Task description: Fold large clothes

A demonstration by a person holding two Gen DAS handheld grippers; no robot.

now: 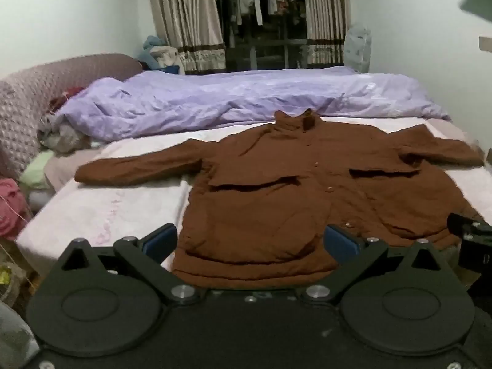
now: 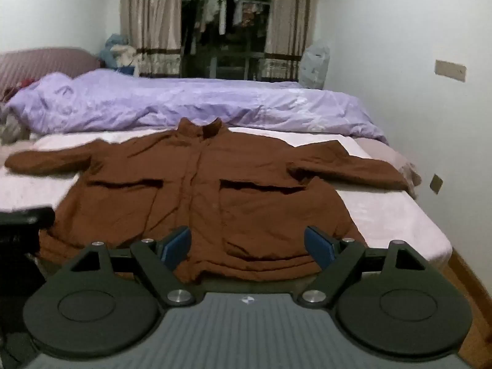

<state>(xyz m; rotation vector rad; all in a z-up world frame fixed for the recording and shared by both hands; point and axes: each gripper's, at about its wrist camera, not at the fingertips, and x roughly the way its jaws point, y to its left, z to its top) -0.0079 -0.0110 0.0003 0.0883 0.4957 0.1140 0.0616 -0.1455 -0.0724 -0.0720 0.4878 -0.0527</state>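
Observation:
A large brown jacket (image 1: pixel 276 190) lies flat, front up, on the pale pink bed sheet (image 1: pixel 117 203), collar away from me and both sleeves spread out sideways. It also shows in the right wrist view (image 2: pixel 209 190). My left gripper (image 1: pixel 250 243) is open and empty, hovering over the jacket's hem on its left half. My right gripper (image 2: pixel 247 244) is open and empty over the hem on its right half. The right gripper's edge shows at the right of the left wrist view (image 1: pixel 470 240).
A rumpled lilac duvet (image 1: pixel 240 98) lies across the bed behind the jacket. A padded headboard (image 1: pixel 37 98) and loose clothes are at the left. White walls close in on the right (image 2: pixel 399 92). Curtains and a window stand at the back. Wooden floor (image 2: pixel 461 276) is at the right.

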